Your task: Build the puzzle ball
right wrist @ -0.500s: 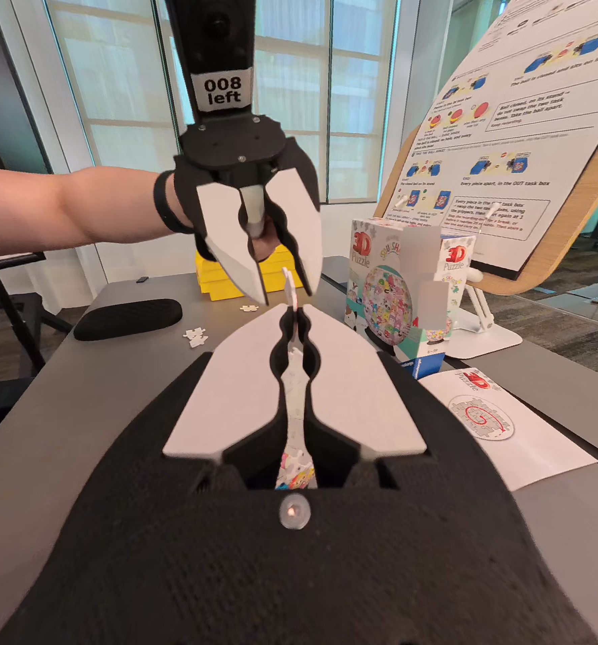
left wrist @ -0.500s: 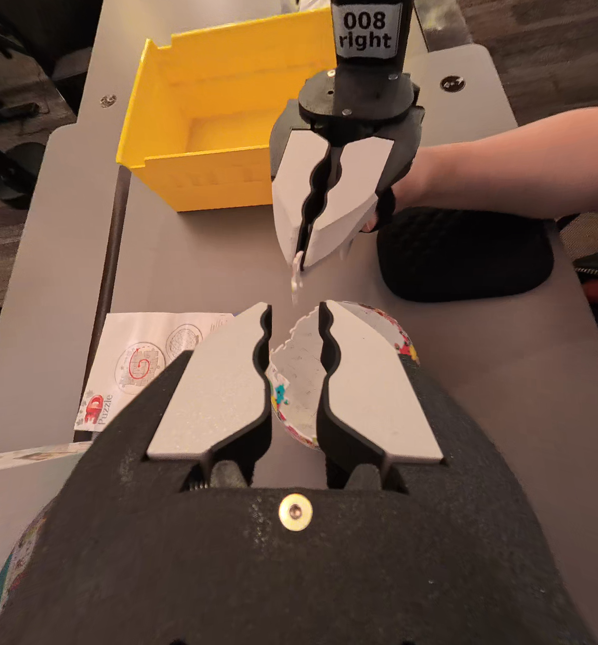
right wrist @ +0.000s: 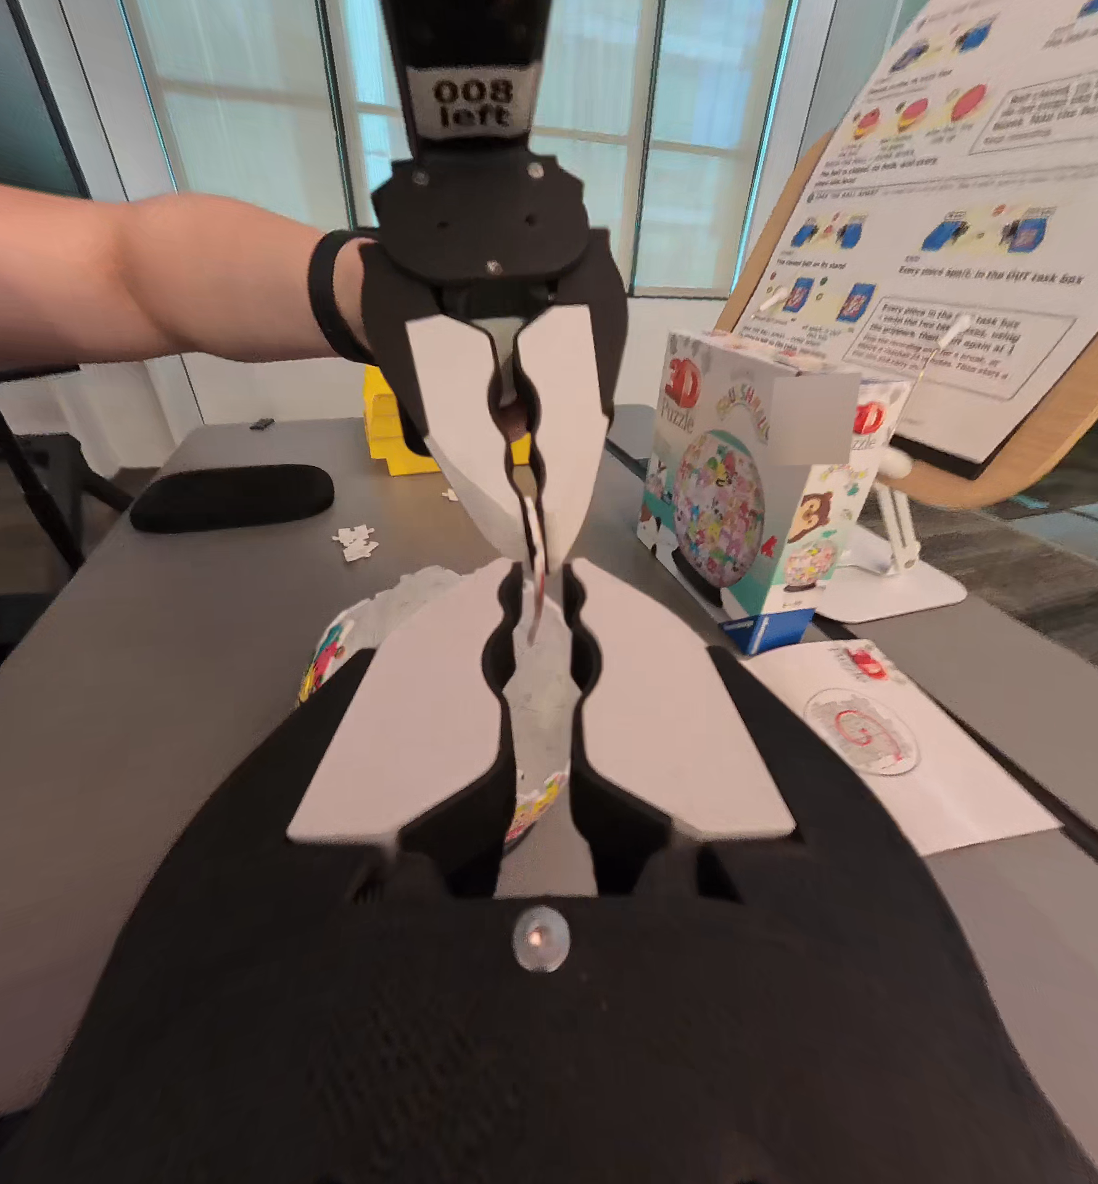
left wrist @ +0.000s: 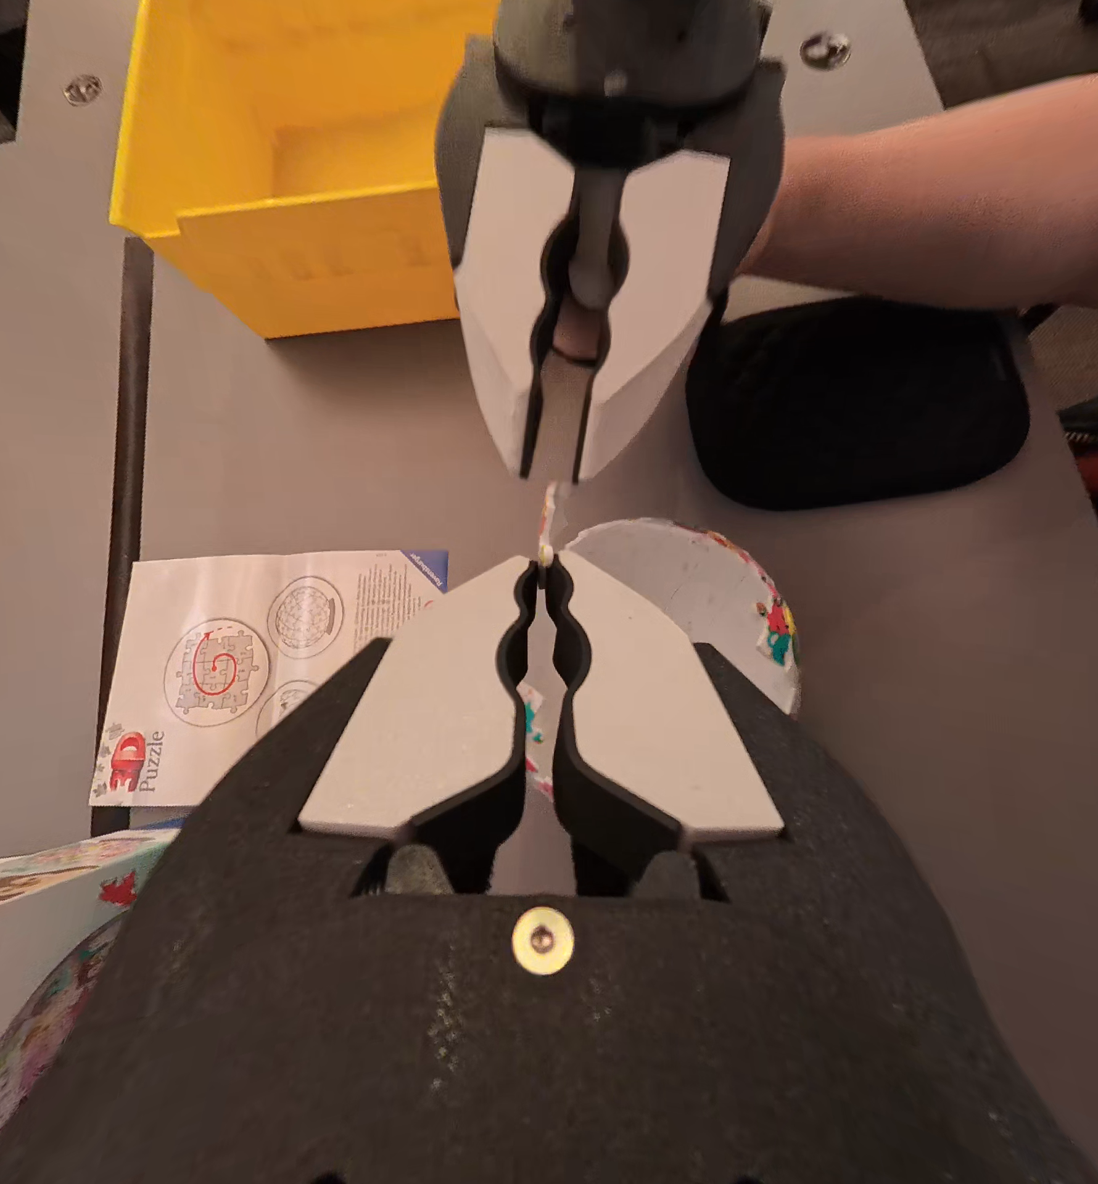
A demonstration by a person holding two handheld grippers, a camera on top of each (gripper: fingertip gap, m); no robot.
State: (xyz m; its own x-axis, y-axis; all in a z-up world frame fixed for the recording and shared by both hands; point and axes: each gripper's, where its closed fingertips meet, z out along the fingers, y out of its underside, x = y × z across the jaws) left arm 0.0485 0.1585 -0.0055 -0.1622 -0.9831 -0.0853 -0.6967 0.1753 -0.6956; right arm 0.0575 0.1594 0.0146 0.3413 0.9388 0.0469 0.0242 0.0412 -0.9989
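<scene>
- Pinching a thin puzzle piece (left wrist: pixel 547 552) at its tips, the left gripper (left wrist: pixel 543 564) hovers over the half-built ball (left wrist: pixel 694 576).
- Right gripper (left wrist: pixel 549 477), fingers slightly apart, meets the piece's far end.

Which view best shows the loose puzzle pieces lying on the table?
The right wrist view: the loose puzzle pieces lie in plain sight on the grey table, near the black pad. The left wrist view shows none of them.
</scene>
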